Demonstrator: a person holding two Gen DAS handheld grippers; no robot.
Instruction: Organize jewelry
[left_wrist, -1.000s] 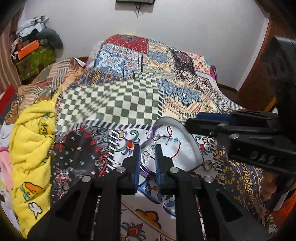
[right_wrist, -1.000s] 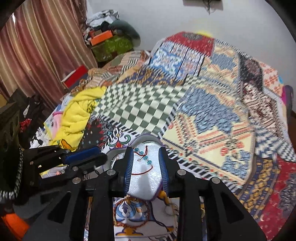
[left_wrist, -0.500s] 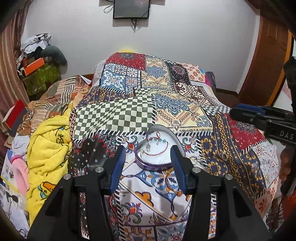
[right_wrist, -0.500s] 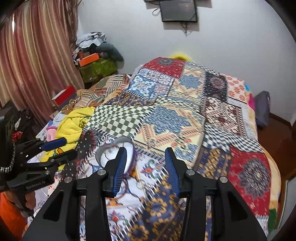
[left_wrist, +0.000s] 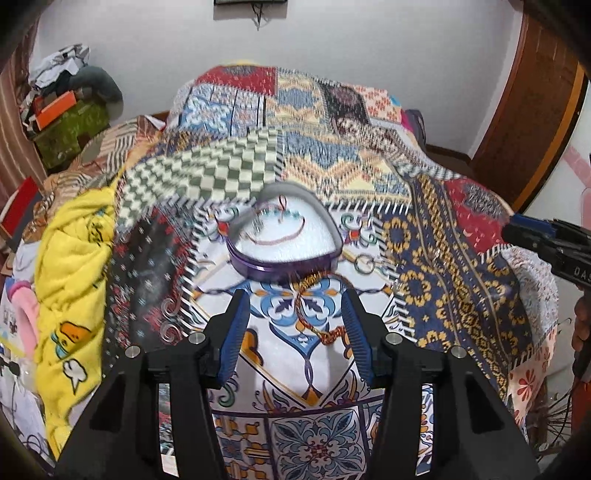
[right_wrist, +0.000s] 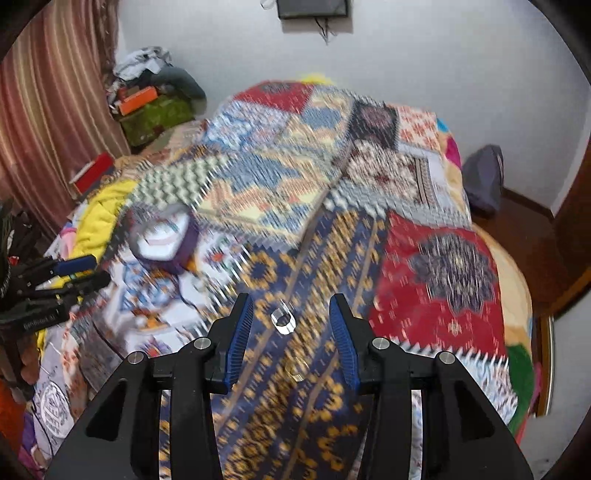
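A purple heart-shaped jewelry box (left_wrist: 284, 236) with a white lining lies on the patchwork bedspread (left_wrist: 325, 162); a beaded necklace and a red cord rest inside it. A gold-and-red braided cord (left_wrist: 314, 306) trails on the cover between the box and my left gripper (left_wrist: 293, 334), which is open and empty. A metal ring (left_wrist: 365, 264) lies right of the box. My right gripper (right_wrist: 290, 334) is open over the blue-and-gold patch, with a silver ring (right_wrist: 283, 318) between its fingers and a gold ring (right_wrist: 297, 368) just below. The box (right_wrist: 162, 240) shows blurred at left.
A yellow printed cloth (left_wrist: 70, 280) is bunched along the bed's left side. Piled clothes and boxes (left_wrist: 62, 110) fill the far left corner by a striped curtain (right_wrist: 55, 110). A wooden door (left_wrist: 532, 122) stands at right. The left gripper (right_wrist: 55, 284) appears at the right view's left edge.
Both grippers pulled back from the jewelry box and opened. The right one swung right onto the blue-and-gold patch over the rings; the left one now stands in front of the braided cord.
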